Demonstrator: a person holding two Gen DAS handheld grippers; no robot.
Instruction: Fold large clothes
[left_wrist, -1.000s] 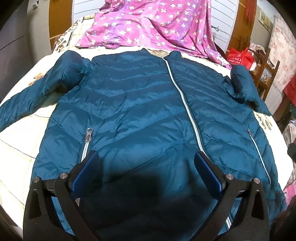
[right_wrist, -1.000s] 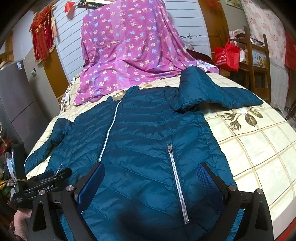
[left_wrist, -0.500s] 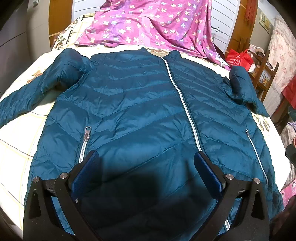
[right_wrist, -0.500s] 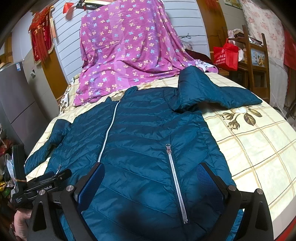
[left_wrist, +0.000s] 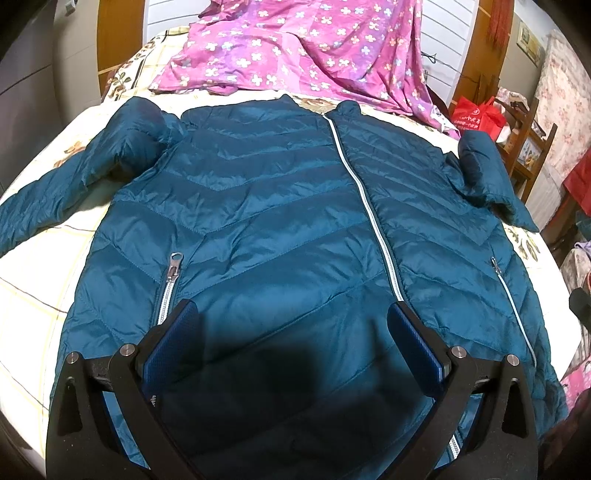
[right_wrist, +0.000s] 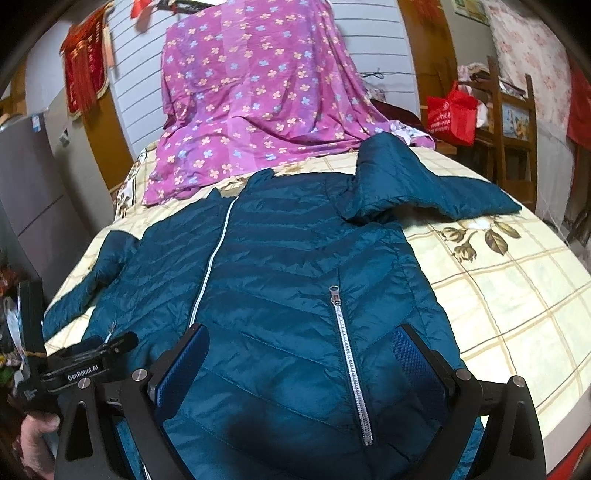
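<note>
Teal puffer jacket (left_wrist: 266, 229): zipped, face up, flat on the checked bedspread (right_wrist: 517, 295), sleeves out to the sides. Left gripper (left_wrist: 293, 332) and right gripper (right_wrist: 303, 354): jaws spread wide, empty, above the hem. Advice: pinch one sleeve at the cuff, fold across the chest, keep the quilting smooth.

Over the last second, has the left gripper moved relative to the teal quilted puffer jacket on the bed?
Yes. The left gripper has eased slightly back toward the hem: the jacket's left pocket zipper pull now sits higher above its fingers.
</note>
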